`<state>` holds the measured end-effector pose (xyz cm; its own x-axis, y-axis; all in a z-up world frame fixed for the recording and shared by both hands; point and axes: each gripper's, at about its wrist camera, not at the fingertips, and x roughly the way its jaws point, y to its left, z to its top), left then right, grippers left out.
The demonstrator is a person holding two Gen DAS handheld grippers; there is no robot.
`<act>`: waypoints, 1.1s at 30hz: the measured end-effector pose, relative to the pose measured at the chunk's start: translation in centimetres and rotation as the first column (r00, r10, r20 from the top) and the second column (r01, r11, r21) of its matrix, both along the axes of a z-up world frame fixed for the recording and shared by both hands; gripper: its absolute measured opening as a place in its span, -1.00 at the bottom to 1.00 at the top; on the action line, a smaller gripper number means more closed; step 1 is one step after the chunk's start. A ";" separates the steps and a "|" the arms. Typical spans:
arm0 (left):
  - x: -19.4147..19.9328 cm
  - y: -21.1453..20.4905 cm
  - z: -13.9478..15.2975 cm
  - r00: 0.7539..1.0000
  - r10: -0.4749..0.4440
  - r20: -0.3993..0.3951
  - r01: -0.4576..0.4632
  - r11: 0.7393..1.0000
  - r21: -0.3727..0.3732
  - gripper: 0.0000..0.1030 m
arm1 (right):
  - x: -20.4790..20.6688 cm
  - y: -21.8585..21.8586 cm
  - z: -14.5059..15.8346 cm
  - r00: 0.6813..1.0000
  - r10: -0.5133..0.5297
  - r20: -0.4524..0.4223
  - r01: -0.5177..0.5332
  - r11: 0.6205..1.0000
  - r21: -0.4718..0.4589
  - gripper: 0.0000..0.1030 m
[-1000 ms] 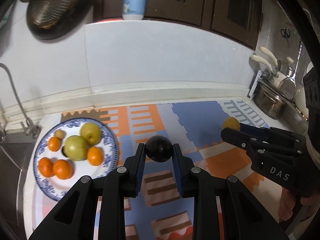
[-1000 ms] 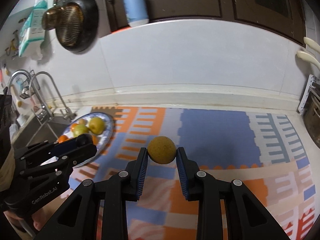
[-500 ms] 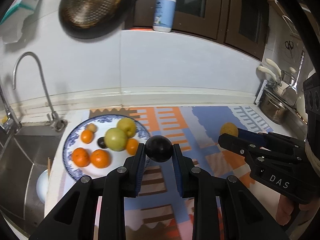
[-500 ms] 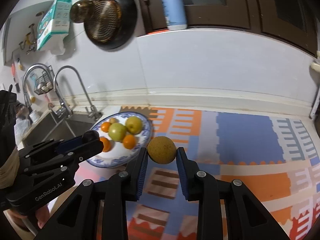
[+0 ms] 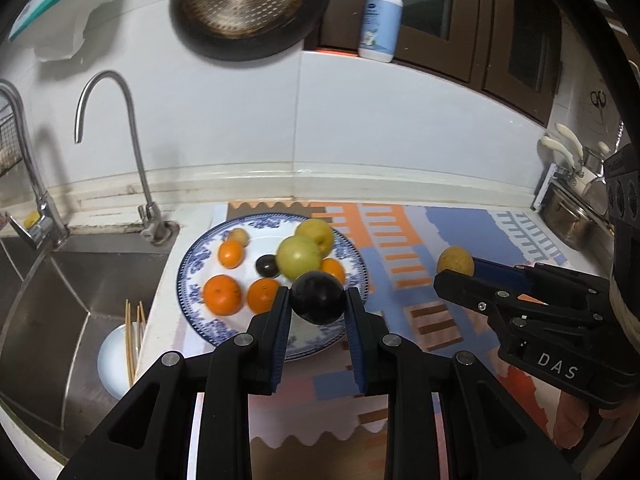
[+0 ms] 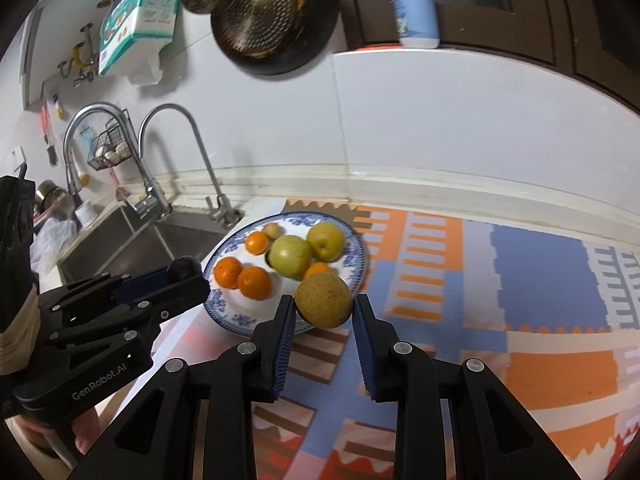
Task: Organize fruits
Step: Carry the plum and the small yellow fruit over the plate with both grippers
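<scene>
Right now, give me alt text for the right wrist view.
The right tool grips a speckled yellow-brown fruit above the near rim of a blue-patterned plate of oranges and green fruit; at left, the left tool holds a dark fruit beside the sink.

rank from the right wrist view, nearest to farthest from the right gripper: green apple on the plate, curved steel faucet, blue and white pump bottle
1. Green apple, on the plate just beyond the right gripper.
2. Curved steel faucet, back left by the sink.
3. Blue and white pump bottle, high on the ledge.
</scene>
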<state>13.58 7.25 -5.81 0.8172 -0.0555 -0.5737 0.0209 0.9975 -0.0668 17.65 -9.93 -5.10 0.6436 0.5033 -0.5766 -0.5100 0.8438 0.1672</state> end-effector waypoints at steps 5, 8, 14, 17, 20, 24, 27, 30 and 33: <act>0.3 1.5 -0.9 1.000 0.021 -0.018 -0.021 1.000 0.004 -0.48 | 0.7 2.0 -0.8 0.999 0.031 -0.022 -0.031 0.999 -0.008 -0.41; 0.7 2.4 -1.7 0.999 0.035 -0.037 -0.035 0.999 0.003 -0.48 | 1.2 3.1 -1.3 0.998 0.050 -0.032 -0.051 0.999 -0.018 -0.41; 1.8 3.6 -3.1 0.997 0.045 -0.064 -0.045 0.999 0.007 -0.48 | 2.4 5.1 -2.5 0.995 0.086 -0.052 -0.088 0.995 -0.042 -0.41; 2.4 4.0 -3.8 0.996 0.041 -0.080 -0.041 0.999 0.004 -0.48 | 3.1 6.0 -3.2 0.992 0.106 -0.065 -0.109 0.993 -0.053 -0.41; 3.0 4.3 -4.5 0.995 0.037 -0.092 -0.037 0.999 0.000 -0.48 | 3.8 6.6 -4.0 0.990 0.116 -0.078 -0.121 0.991 -0.064 -0.41; 3.7 4.5 -5.4 0.993 0.040 -0.113 -0.041 0.999 -0.001 -0.48 | 4.6 7.4 -5.0 0.988 0.128 -0.087 -0.136 0.987 -0.083 -0.41; 4.1 4.5 -5.8 0.992 0.037 -0.121 -0.036 0.999 0.009 -0.48 | 5.1 7.8 -5.5 0.986 0.135 -0.093 -0.144 0.985 -0.095 -0.41; 4.4 4.5 -6.0 0.991 0.031 -0.127 -0.030 0.999 0.010 -0.48 | 5.5 8.2 -5.9 0.985 0.142 -0.099 -0.152 0.983 -0.102 -0.41; 4.8 4.5 -6.2 0.990 0.022 -0.137 -0.022 1.000 0.004 -0.48 | 5.9 8.5 -6.3 0.984 0.146 -0.105 -0.157 0.982 -0.108 -0.41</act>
